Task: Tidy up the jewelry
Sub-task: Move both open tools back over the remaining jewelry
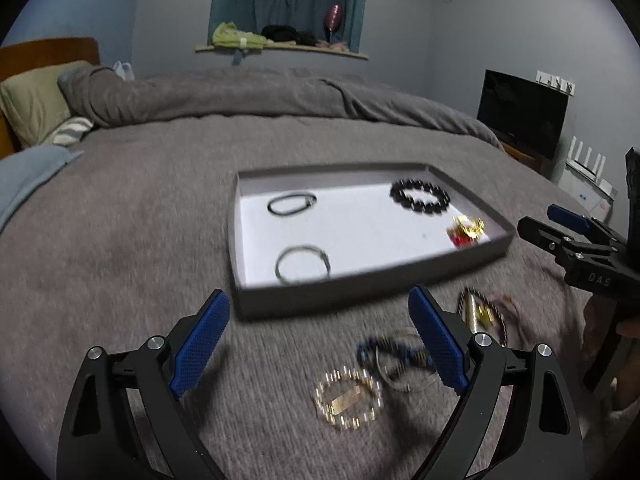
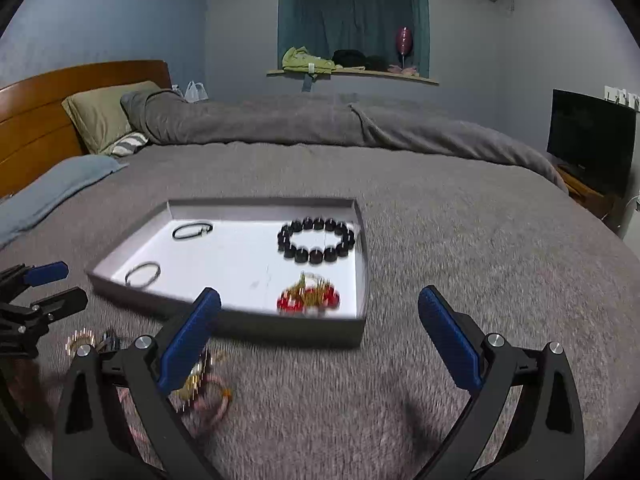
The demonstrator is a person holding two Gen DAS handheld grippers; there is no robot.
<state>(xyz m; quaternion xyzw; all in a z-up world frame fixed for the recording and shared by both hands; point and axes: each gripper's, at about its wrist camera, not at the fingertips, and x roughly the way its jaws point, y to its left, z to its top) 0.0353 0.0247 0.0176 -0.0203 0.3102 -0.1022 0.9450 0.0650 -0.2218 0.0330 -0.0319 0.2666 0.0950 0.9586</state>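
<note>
On the grey bed cover [image 1: 140, 208] your tray [image 1: 360, 288] already holds four pieces, among them the black bead bracelet [image 1: 420, 197]. Both your left gripper [image 1: 320, 340] and right gripper [image 2: 320, 340] are spread wide and empty. The gold bracelet [image 1: 347, 399] and a few tangled pieces wait beside the tray.

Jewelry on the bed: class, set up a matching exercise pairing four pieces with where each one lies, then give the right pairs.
Column one:
1. black bead bracelet
2. red and gold piece
3. gold link bracelet
4. thin silver bangle

Column two:
A. on the grey blanket, outside the tray
B. tray's near left corner
C. tray's far right corner
D. tray's near right corner

Corners are as both wrist views show the tray.

Pairs: 1-C, 2-D, 3-A, 4-B
</note>
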